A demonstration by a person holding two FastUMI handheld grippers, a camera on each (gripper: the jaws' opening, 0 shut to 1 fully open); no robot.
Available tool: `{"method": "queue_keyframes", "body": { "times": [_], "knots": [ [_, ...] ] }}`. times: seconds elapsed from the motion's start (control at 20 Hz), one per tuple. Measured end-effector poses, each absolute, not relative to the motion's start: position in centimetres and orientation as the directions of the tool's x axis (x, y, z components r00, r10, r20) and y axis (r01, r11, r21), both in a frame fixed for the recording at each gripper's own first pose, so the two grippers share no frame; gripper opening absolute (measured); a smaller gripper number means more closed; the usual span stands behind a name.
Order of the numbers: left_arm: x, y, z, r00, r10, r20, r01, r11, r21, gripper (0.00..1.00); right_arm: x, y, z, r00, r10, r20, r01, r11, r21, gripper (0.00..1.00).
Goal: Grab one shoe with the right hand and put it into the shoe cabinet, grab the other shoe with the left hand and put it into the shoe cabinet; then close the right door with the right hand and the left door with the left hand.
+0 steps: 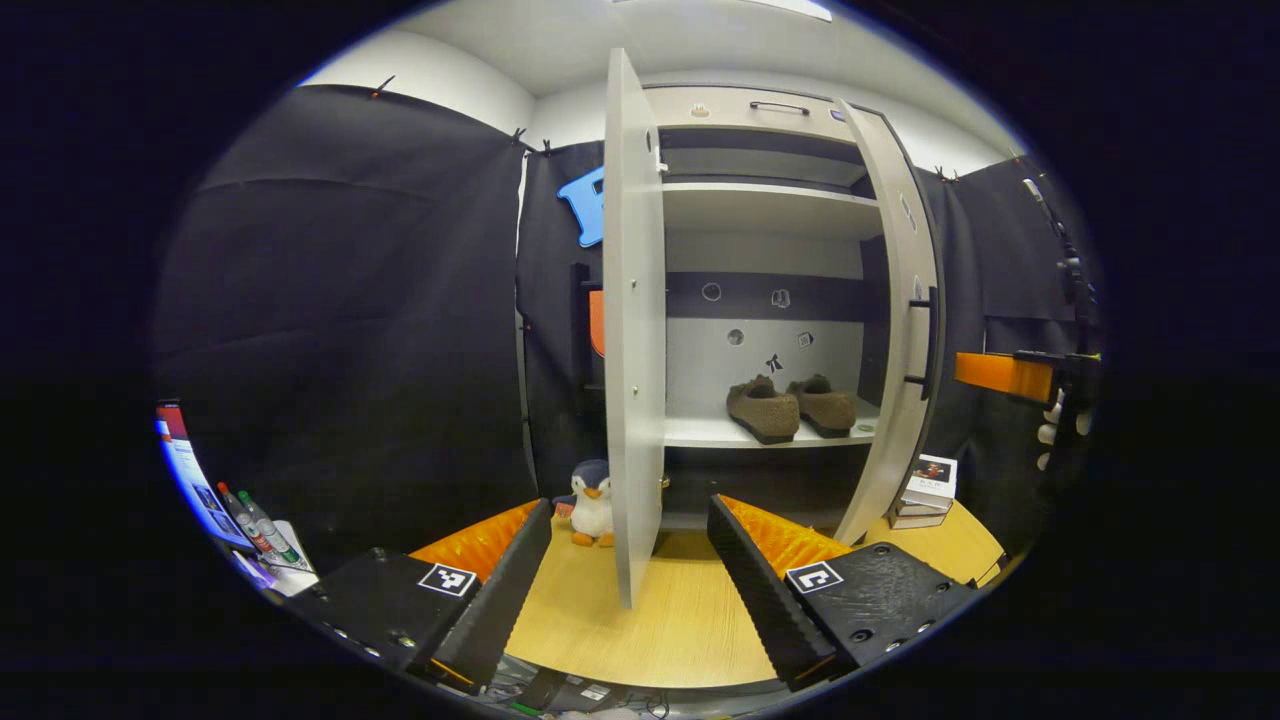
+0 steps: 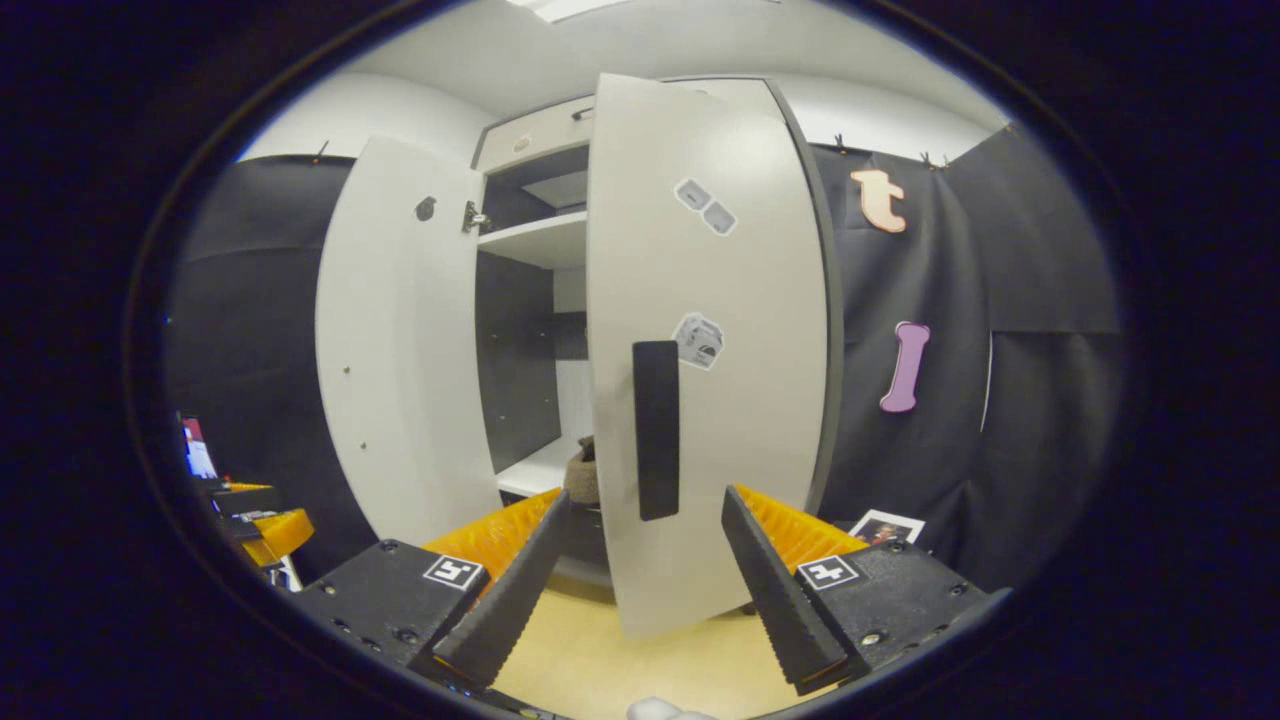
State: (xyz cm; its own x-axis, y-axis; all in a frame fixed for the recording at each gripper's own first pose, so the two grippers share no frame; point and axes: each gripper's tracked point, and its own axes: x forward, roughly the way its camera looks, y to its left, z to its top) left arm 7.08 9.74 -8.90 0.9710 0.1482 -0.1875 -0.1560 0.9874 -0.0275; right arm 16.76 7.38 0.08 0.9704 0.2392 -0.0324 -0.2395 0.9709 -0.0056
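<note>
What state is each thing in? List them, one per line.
Left door: open, edge-on to the left gripper.
Right door: partly open.
Shoes: both on the cabinet shelf, side by side.
Left gripper: open, empty.
Right gripper: open, empty, facing the door's handle.
Toy penguin: upright.

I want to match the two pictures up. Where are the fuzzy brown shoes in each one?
Left gripper view: the pair of fuzzy brown shoes sits side by side on the white lower shelf, right of centre, between the two open doors.
Right gripper view: just a brown sliver of one shoe peeks out left of the grey right door, near the middle.
Shared landmark: that door's black vertical handle.
</note>
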Motion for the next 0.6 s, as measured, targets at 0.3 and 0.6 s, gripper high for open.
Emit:
{"method": "queue_keyframes", "body": {
  "times": [0.3,0.6],
  "knots": [
    [10.9,16.0,-8.3,0.975,0.159,-0.153,-0.157,0.987,0.019,0.96,12.4,7.5,-1.8,0.986,0.161,-0.046,-0.161,0.987,0.010,0.99],
    [16.1,22.1,-6.0,0.971,0.211,-0.108,-0.212,0.977,0.007,0.96,8.6,5.1,-4.9,0.992,0.056,-0.109,-0.053,0.998,0.028,0.99]
  ]
}}
